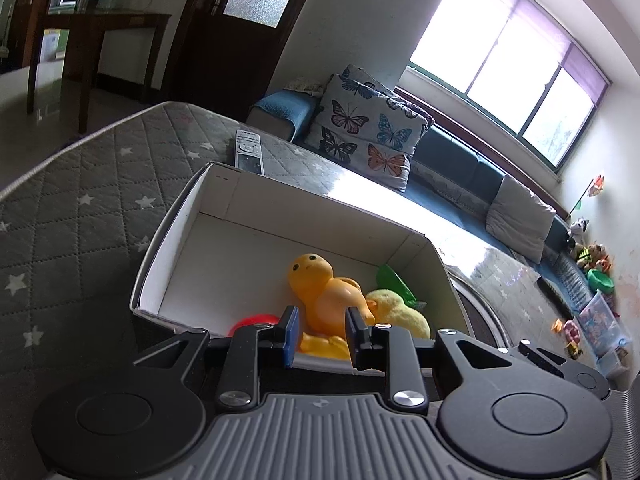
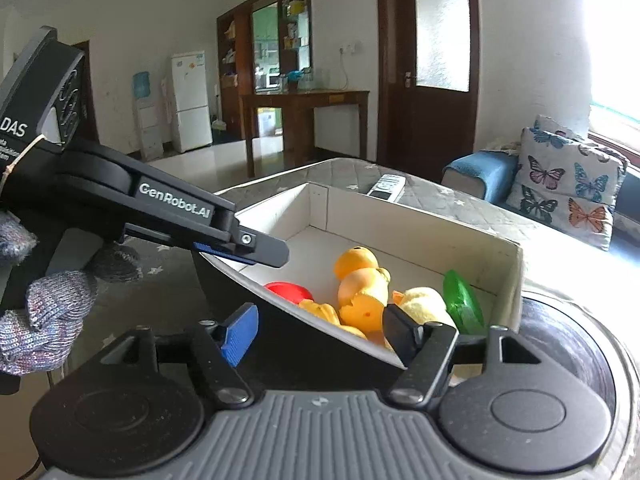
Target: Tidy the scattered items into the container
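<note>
A white cardboard box (image 1: 224, 208) (image 2: 460, 240) stands on a grey star-quilted mat. Inside lie an orange doll figure (image 1: 324, 292) (image 2: 362, 284), a yellow plush duck (image 1: 400, 312) (image 2: 424, 300), a red round toy (image 1: 254, 322) (image 2: 288, 291) and a green toy (image 1: 394, 280) (image 2: 464, 300). My left gripper (image 1: 322, 334) is open over the box's near wall, jaws either side of the orange doll, not touching it. In the right wrist view it (image 2: 256, 252) reaches over the box's left rim. My right gripper (image 2: 320, 332) is open and straddles the box's near wall.
A silver remote control (image 1: 248, 148) (image 2: 386, 186) lies on the mat beyond the box. A sofa with a butterfly cushion (image 1: 368, 128) (image 2: 568, 184) runs along the window wall. Toys and a plastic bin (image 1: 600, 320) sit at its far end. A wooden table (image 2: 304, 120) stands behind.
</note>
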